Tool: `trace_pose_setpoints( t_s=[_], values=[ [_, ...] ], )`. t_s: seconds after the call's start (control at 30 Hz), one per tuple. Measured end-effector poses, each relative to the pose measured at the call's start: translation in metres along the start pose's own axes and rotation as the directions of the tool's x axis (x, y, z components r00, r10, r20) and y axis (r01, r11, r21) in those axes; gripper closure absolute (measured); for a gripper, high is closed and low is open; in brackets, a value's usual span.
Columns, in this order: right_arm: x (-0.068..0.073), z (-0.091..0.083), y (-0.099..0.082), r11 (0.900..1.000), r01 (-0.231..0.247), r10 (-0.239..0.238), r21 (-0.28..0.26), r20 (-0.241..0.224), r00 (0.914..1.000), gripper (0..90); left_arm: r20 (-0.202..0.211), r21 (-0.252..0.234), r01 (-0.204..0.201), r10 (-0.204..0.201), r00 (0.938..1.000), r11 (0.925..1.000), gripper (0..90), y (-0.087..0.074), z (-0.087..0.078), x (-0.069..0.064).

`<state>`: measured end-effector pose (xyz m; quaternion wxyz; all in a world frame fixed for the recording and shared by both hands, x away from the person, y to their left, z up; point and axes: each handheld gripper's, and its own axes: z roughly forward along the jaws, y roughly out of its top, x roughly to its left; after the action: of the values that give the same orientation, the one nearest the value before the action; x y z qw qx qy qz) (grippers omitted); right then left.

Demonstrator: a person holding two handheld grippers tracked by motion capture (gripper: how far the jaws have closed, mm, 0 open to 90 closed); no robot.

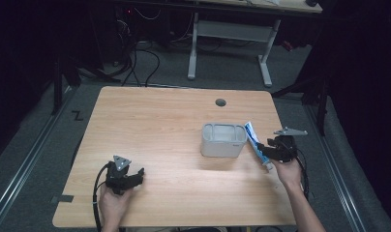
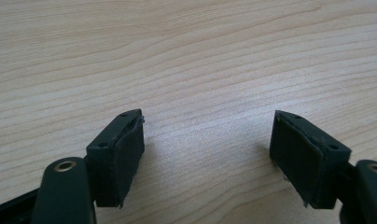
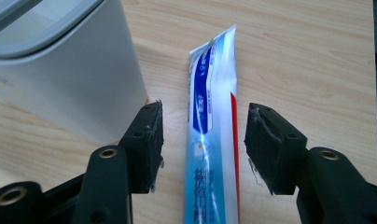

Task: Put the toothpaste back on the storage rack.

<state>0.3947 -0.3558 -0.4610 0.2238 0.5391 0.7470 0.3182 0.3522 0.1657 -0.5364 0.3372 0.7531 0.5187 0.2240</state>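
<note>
Glossy white-and-blue plastic, with a red stripe down one edge: the toothpaste tube point(image 3: 212, 126) lies flat on the wood, and its long axis runs straight up the middle of my right gripper view, crimped end toward the top of the frame. It sits squarely between the jaws of my right gripper point(image 3: 203, 140), which stand apart with a gap on each side, so neither pad touches it and nothing is held. I judge a plain squeeze would catch it across its width.

In the high view the tube point(image 1: 254, 137) lies at the right of the table, slanting from upper left to lower right, cap end toward my right hand point(image 1: 288, 171) (this hand is far nearer). Just beside it, to its left, stands a white bin point(image 1: 223, 140), open-topped; whether they touch I cannot tell.

My left gripper point(image 2: 207, 144) rests at lower left of the table point(image 1: 159, 125), jaws wide apart over bare wood, empty.
</note>
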Motion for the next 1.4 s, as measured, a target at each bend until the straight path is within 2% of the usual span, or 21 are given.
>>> trace_pose_setpoints(
  t_s=[0.13,0.27,0.47,0.5,0.6,0.73,0.87,1.03,1.1,1.2,1.3,1.4],
  values=[
    [-0.001,0.006,0.009,0.9999,-0.012,0.012,0.006,-0.007,0.9999,47.1,0.0,0.0,0.0,0.0,1.0,1.0,26.6,0.0,0.0,0.0],
    [0.0,0.011,0.016,0.9997,0.001,-0.001,0.024,-0.002,1.0,46.7,0.0,0.0,0.0,0.0,1.0,1.0,26.6,0.0,0.0,0.0],
    [0.0,0.026,0.025,0.9976,0.001,-0.002,0.069,0.01,0.9999,44.7,0.001,0.0,0.001,-0.001,1.0,1.0,26.6,0.0,0.0,0.0],
    [0.001,0.032,0.028,0.9957,0.014,-0.016,0.091,0.022,0.9996,44.4,0.001,0.0,0.0,0.0,1.0,1.0,26.6,0.0,0.0,0.0],
    [0.001,0.038,0.03,0.9925,0.014,-0.018,0.121,0.033,0.9993,43.7,0.001,0.0,0.001,-0.001,1.0,1.0,26.5,0.0,0.0,0.0],
    [0.002,0.045,0.031,0.9918,0.02,-0.024,0.126,0.037,0.999,44.3,0.001,0.0,0.001,-0.001,1.0,1.0,26.5,0.0,0.0,0.0],
    [0.002,0.054,0.031,0.9869,0.019,-0.026,0.16,0.044,0.9987,44.6,0.001,0.0,0.001,-0.001,1.0,1.0,26.5,0.0,0.0,0.0],
    [0.001,0.067,0.03,0.9824,0.003,-0.01,0.187,0.036,0.9993,45.6,0.001,0.0,0.001,-0.001,1.0,1.0,26.4,0.0,0.0,0.0],
    [0.002,0.07,0.029,0.9813,0.003,-0.014,0.193,0.057,0.9982,46.3,0.001,0.0,0.001,-0.001,1.0,1.0,26.4,0.0,0.0,0.0],
    [0.0,0.072,0.029,0.9792,-0.007,-0.006,0.203,0.066,0.9978,47.4,0.002,-0.003,0.005,-0.005,1.0,1.0,26.1,0.0,0.0,0.0],
    [-0.005,0.076,0.029,0.9778,-0.036,0.024,0.206,0.06,0.9979,48.7,0.003,-0.001,0.003,-0.003,1.0,1.0,26.1,0.0,0.0,0.0],
    [-0.007,0.078,0.029,0.9776,-0.044,0.033,0.206,0.06,0.9977,51.6,0.003,-0.001,0.002,-0.002,1.0,1.0,26.1,0.0,0.0,0.0]
  ],
)
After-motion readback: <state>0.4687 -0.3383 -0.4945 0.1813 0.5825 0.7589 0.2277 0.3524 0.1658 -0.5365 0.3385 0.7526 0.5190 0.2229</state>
